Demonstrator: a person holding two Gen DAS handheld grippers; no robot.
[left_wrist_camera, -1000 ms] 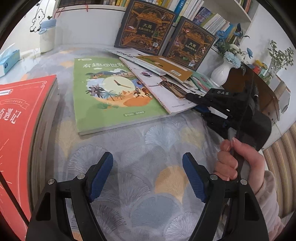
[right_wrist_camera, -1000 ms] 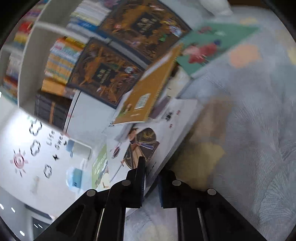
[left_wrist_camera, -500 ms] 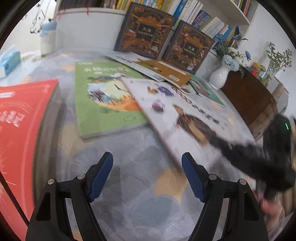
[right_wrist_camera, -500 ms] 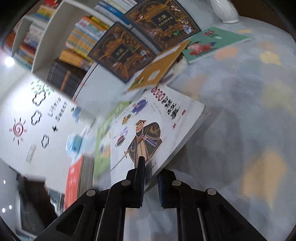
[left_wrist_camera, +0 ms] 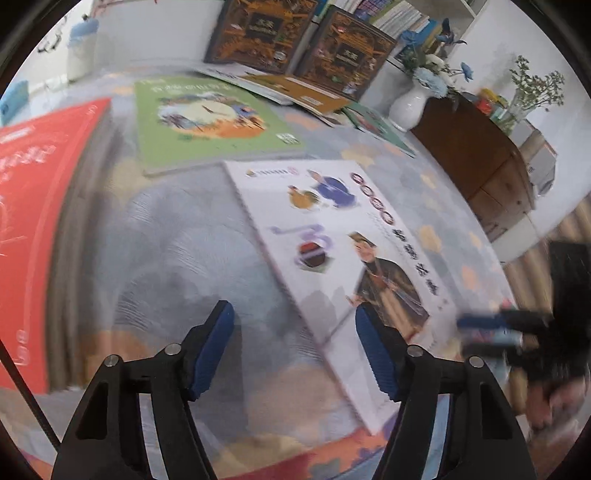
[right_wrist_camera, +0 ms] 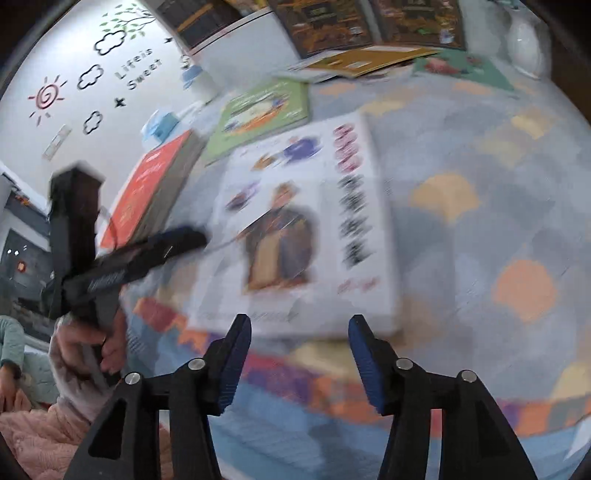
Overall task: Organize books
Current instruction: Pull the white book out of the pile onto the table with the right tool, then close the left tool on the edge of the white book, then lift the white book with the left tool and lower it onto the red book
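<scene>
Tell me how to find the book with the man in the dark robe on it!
Start at the patterned bedspread and the big green book lying flat on it. Just in front of that lies the white book. Only its cover is white, with a robed man, a small blue figure and a column of round red characters.

Five books are counted lying flat: white [left_wrist_camera: 343, 236], green [left_wrist_camera: 207, 122], red [left_wrist_camera: 40, 206], orange [left_wrist_camera: 306, 92], teal [left_wrist_camera: 380, 125]. Two dark books [left_wrist_camera: 258, 29] are stood upright. Two vases [left_wrist_camera: 410, 107] are seen.

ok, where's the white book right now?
White book lies flat on the rug, right of centre in the left view, just below the green book.
</scene>
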